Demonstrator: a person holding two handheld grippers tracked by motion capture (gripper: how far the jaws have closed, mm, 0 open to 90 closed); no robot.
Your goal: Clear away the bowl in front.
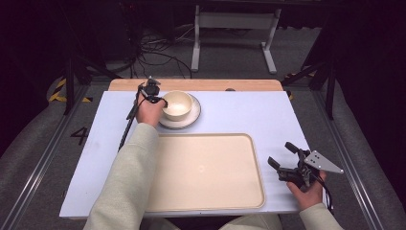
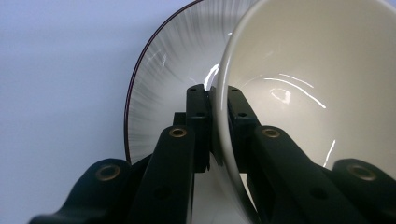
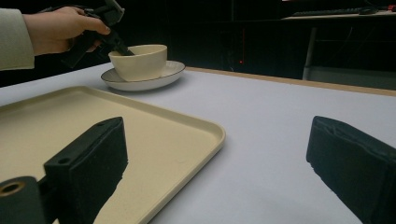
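A cream bowl (image 1: pixel 177 104) stands on a pale plate (image 1: pixel 191 117) with a dark rim at the back left of the table. My left gripper (image 1: pixel 163 101) is shut on the bowl's left rim. In the left gripper view one jaw lies inside the bowl (image 2: pixel 303 70) and the other outside it, over the plate (image 2: pixel 163 79), and both press on the wall. My right gripper (image 1: pixel 281 153) rests open near the table's front right corner with nothing between its jaws. The right gripper view has the bowl (image 3: pixel 140 60) and the left gripper (image 3: pixel 119 46) far off at the upper left.
A large cream tray (image 1: pixel 206 167) lies bare at the front middle of the white table (image 1: pixel 239 110), between the two hands. Its right edge (image 3: pixel 212 135) is close to my right gripper. A wooden strip (image 1: pixel 196 85) runs along the table's far edge.
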